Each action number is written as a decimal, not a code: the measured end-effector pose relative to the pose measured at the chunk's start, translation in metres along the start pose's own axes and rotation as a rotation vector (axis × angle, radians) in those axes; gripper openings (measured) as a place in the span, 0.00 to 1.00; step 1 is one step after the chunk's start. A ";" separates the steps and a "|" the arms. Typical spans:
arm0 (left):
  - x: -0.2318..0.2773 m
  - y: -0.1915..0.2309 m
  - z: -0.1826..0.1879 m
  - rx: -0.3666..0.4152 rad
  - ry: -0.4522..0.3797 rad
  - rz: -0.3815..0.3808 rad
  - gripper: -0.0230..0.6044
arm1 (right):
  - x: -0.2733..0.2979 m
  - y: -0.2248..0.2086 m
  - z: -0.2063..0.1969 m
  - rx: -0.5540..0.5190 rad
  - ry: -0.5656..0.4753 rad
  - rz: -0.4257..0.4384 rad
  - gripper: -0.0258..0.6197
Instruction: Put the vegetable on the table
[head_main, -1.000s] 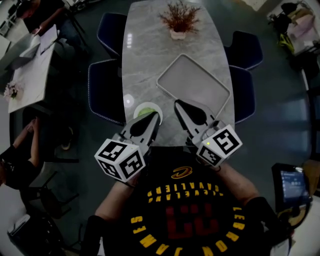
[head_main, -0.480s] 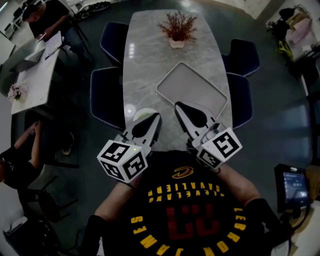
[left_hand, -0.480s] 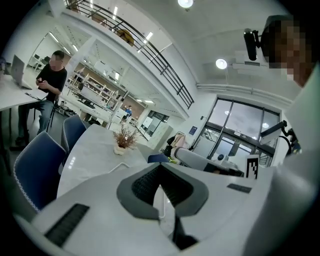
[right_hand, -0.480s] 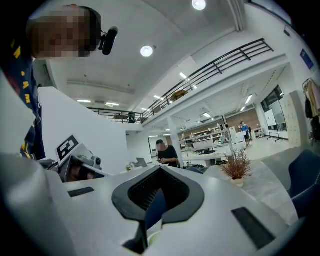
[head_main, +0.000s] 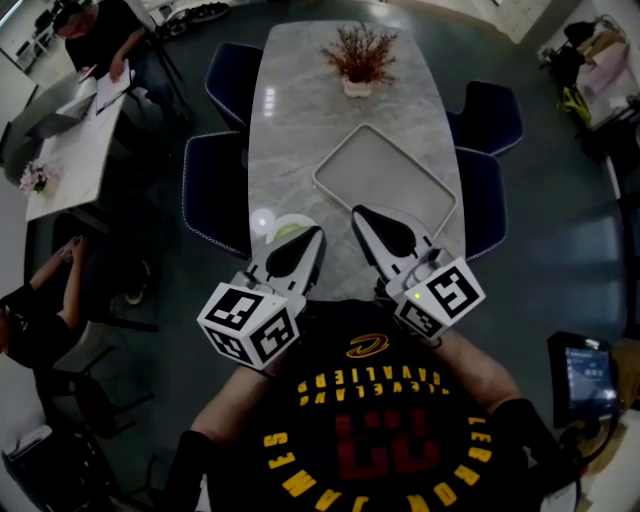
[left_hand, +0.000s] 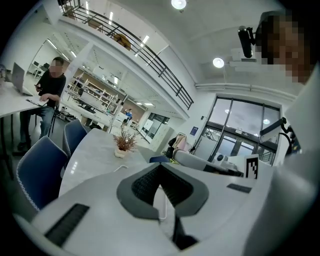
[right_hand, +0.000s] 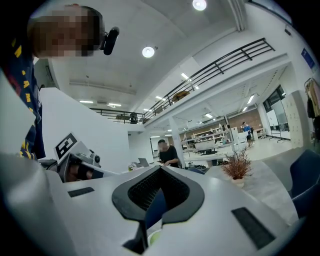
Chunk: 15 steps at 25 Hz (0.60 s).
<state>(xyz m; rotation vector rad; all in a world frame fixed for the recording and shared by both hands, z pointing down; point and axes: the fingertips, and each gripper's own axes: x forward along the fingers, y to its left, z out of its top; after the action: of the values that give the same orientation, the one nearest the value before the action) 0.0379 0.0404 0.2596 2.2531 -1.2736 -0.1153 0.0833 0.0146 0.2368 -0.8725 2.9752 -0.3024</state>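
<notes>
Grey marble worktop (head_main: 330, 130) stretches away from the person, with dark blue chairs (head_main: 215, 190) along both sides. At its far end stands a small reddish potted plant (head_main: 357, 55). A pale rectangular tray (head_main: 385, 170) lies right of centre. Near the close edge, on the left, a pale green vegetable (head_main: 288, 230) sits on a white plate (head_main: 272, 228) on the worktop, partly hidden beneath the left gripper (head_main: 318, 232), whose tip hovers over it. This gripper's jaws are clenched together with nothing between them. The right gripper (head_main: 356, 211) is held just beside it, its tip at the tray's near left edge, jaws likewise pressed together and empty. Far off to the left, a person in black (head_main: 100, 30) is at a white desk (head_main: 70, 150).
</notes>
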 end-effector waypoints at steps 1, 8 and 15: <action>-0.001 0.000 0.000 0.001 0.000 0.003 0.04 | -0.001 0.000 0.000 0.003 0.000 0.002 0.05; 0.001 -0.003 -0.006 -0.002 0.000 0.015 0.04 | -0.006 -0.002 -0.004 0.016 0.000 0.012 0.05; 0.004 -0.004 -0.007 -0.006 -0.004 0.025 0.04 | -0.009 -0.006 -0.006 0.024 0.002 0.018 0.05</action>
<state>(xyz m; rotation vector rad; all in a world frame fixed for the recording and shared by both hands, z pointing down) 0.0452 0.0419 0.2644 2.2323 -1.3011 -0.1150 0.0933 0.0150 0.2435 -0.8437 2.9728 -0.3381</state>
